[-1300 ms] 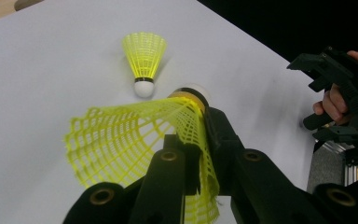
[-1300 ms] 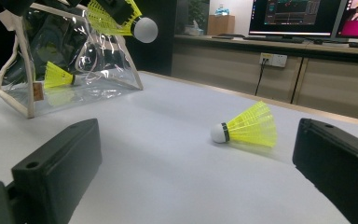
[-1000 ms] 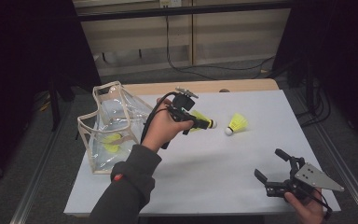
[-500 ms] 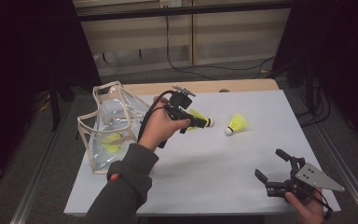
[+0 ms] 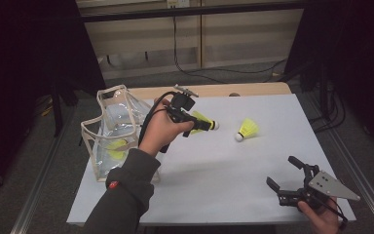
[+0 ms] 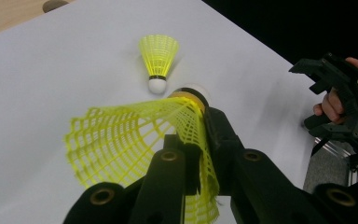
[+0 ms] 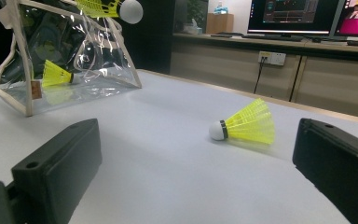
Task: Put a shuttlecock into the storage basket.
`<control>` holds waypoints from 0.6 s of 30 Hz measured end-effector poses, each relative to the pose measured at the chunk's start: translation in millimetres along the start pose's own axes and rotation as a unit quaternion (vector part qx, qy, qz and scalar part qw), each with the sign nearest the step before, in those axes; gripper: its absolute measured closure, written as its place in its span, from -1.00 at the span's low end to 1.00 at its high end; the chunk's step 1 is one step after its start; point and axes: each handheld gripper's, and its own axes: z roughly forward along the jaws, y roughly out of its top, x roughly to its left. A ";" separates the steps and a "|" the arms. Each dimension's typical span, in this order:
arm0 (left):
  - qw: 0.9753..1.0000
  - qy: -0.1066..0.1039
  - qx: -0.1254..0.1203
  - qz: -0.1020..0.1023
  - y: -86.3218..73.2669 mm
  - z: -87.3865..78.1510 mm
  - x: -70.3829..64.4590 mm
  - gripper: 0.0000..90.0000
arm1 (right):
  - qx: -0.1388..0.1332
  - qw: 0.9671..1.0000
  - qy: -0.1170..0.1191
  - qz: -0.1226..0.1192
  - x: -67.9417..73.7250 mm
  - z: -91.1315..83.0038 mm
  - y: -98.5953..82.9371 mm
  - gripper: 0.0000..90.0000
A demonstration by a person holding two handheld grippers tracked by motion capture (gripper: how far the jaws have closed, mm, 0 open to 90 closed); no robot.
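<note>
left gripper (image 5: 209, 125) clamped on yellow shuttlecock (image 6: 140, 140); right gripper (image 5: 288, 174) open, empty; second shuttlecock (image 5: 247, 129) on table (image 5: 214, 170); no legible labels.

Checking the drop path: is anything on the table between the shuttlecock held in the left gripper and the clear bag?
Nothing visible: the held shuttlecock hangs right of the clear bag, with bare table between; the holding hand is nearest.

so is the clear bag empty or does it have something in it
Not empty: a yellow shuttlecock lies inside the clear bag, seen through its wall in the right gripper view and the high view.
</note>
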 end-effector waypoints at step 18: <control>1.000 0.012 0.002 -0.010 0.0 -15.3 3.8 0.90 | 0.001 1.000 0.003 0.001 0.5 3.3 -0.4 -0.98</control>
